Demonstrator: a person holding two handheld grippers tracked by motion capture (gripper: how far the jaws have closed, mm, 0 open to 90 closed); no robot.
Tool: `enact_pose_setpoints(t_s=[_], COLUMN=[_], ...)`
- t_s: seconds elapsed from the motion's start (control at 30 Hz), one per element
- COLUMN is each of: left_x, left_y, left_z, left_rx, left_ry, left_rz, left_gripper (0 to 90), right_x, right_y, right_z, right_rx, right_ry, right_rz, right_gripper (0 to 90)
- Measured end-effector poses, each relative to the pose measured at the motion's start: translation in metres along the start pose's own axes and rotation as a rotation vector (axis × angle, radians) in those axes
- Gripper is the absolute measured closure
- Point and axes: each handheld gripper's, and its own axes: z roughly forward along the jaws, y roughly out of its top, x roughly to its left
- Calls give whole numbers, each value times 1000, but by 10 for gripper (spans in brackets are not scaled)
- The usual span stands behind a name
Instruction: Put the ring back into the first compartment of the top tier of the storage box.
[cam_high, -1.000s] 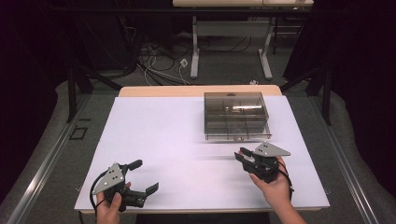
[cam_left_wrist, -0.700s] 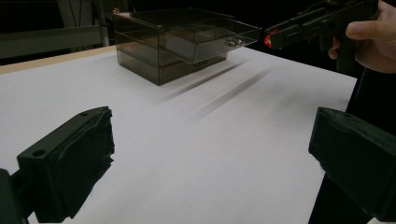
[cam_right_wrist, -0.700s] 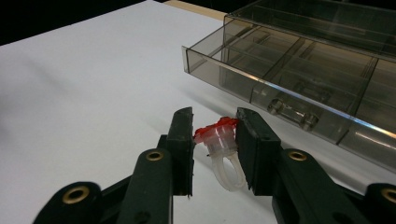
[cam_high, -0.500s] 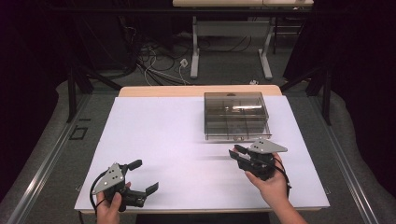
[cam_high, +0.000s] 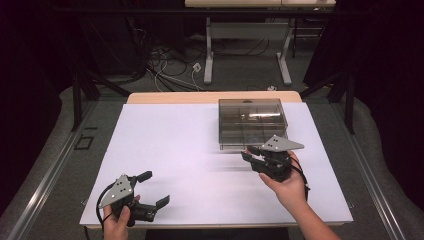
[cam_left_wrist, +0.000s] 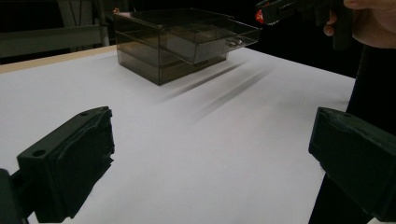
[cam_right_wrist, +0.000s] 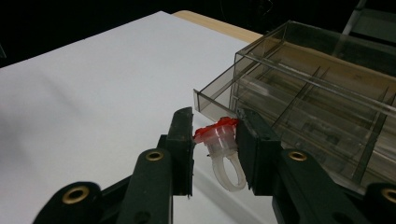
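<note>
Nearest the person, at the front left of the white surface (cam_high: 200, 150), the left tool (cam_high: 152, 190) rests in its hand with its jaws spread wide apart and nothing between them; in the left gripper view bare surface lies between the two black pads (cam_left_wrist: 70, 163). Farther in, on the right side, the right tool (cam_right_wrist: 215, 135) is clamped on a small ring (cam_right_wrist: 223, 149) with a clear plastic band and a red top, held between the pads with the band hanging below. In the high view this tool (cam_high: 252, 154) hangs above the surface just in front of the smoked transparent drawer box (cam_high: 252, 122), which stands at the far right of the surface. The box's upper drawer (cam_right_wrist: 224, 93) is slid partly out toward the tool, and its dividers show through the walls; the compartments that can be seen look empty, though the tinted plastic hides some of them. As I judge it, the pick-up is done and the drawer is already open; what is left is to carry the ring over the open drawer, let it go into a compartment, and probably push the drawer shut.
</note>
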Motion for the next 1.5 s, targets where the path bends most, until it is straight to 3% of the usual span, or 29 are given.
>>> enact_pose_setpoints(t_s=[0.27,0.83,1.5], left_x=[0,0,0], left_y=[0,0,0], left_z=[0,0,0], left_rx=[-1,-1,0], left_ry=[-1,-2,-2], left_rz=[1,0,1], left_gripper=[2,2,2], right_x=[-2,-9,-20], right_y=[17,39,51], right_z=[2,10,33], right_rx=[0,39,97], right_ry=[2,-1,-16], right_rz=[-23,-21,-5], right_gripper=[678,678,677])
